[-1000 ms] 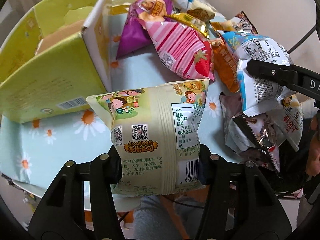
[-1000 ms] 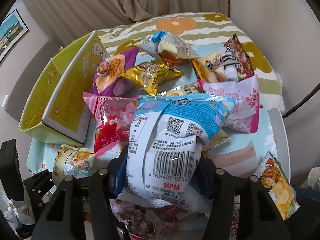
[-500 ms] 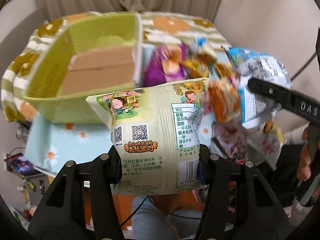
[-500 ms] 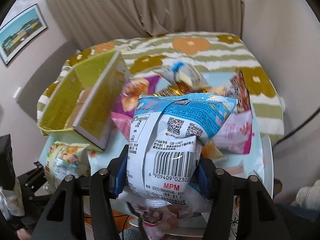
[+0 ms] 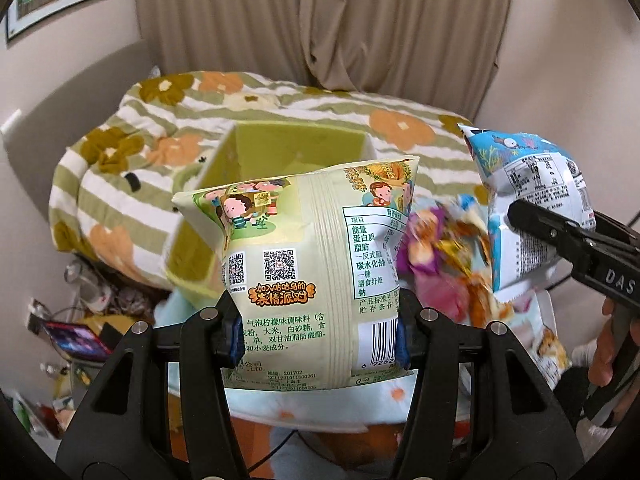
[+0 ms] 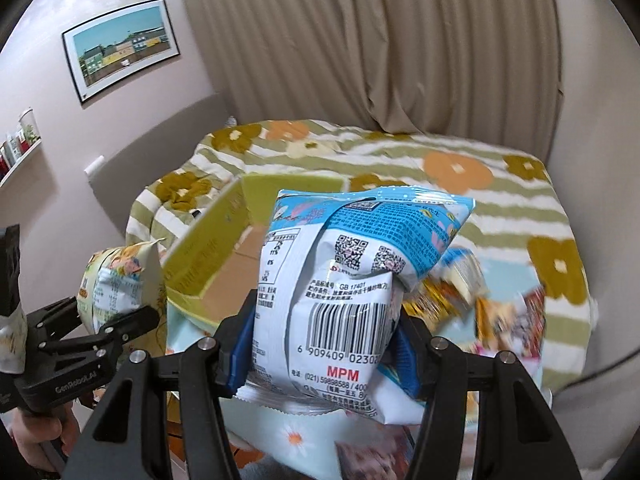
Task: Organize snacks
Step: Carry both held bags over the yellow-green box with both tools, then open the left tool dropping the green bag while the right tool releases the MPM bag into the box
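My left gripper (image 5: 320,336) is shut on a pale green snack bag (image 5: 304,256) with cartoon children, held up in the air in front of the open yellow-green cardboard box (image 5: 296,148). My right gripper (image 6: 322,354) is shut on a blue and white snack bag (image 6: 352,280) with a barcode, also lifted above the table. In the right wrist view the box (image 6: 208,256) lies behind and to the left of that bag, and the left gripper with its green bag (image 6: 116,276) hangs at the far left. The blue bag (image 5: 528,184) shows at the right of the left wrist view.
A heap of mixed snack packets (image 5: 448,256) lies blurred on the daisy-print tablecloth (image 6: 304,436) to the right of the box. Behind the table is a bed with a striped flower blanket (image 5: 168,152), then curtains (image 6: 400,40). Clutter sits on the floor at left (image 5: 80,336).
Both grippers have risen with their bags and tilted up; the box and snack pile dropped lower and farther away, and the bed, curtains and wall picture came into view.
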The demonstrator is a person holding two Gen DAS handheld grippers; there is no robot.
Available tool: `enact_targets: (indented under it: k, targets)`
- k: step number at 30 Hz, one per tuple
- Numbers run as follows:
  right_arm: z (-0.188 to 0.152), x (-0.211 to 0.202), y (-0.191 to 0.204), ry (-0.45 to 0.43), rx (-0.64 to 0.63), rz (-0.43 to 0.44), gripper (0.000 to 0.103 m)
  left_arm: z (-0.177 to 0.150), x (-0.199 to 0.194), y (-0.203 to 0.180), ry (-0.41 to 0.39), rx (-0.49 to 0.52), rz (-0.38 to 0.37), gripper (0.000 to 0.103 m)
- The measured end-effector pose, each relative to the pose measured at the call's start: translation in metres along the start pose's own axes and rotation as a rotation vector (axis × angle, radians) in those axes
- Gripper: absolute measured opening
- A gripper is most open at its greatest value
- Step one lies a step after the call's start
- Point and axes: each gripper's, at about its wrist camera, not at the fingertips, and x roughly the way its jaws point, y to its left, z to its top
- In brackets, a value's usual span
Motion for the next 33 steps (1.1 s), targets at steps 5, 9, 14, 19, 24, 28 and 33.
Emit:
enact_targets:
  k: [5, 9, 14, 19, 24, 28, 33]
  targets:
    - [0.039, 0.039, 0.023, -0.008, 0.006, -0.009, 0.054, 0.044, 0.031, 0.035, 0.012, 0.000, -0.015, 0.050]
    - [0.066, 0.076, 0.029, 0.007, 0.012, -0.072, 0.054, 0.082, 0.068, 0.057, 0.041, 0.019, -0.036, 0.050]
    - [0.094, 0.130, 0.028, 0.097, 0.080, -0.069, 0.054, 0.120, 0.126, 0.074, 0.101, 0.047, -0.065, 0.050]
    - [0.108, 0.180, 0.027, 0.136, 0.146, -0.099, 0.054, 0.139, 0.201, 0.086, 0.194, 0.077, -0.078, 0.050]
    - [0.110, 0.215, 0.026, 0.179, 0.177, -0.129, 0.054, 0.135, 0.260, 0.089, 0.299, 0.101, -0.098, 0.050]
    - [0.107, 0.234, 0.023, 0.207, 0.194, -0.143, 0.054, 0.127, 0.287, 0.087, 0.338, 0.118, -0.096, 0.068]
    - [0.105, 0.246, 0.020, 0.227, 0.199, -0.145, 0.054, 0.122, 0.284, 0.088, 0.315, 0.131, -0.080, 0.099]
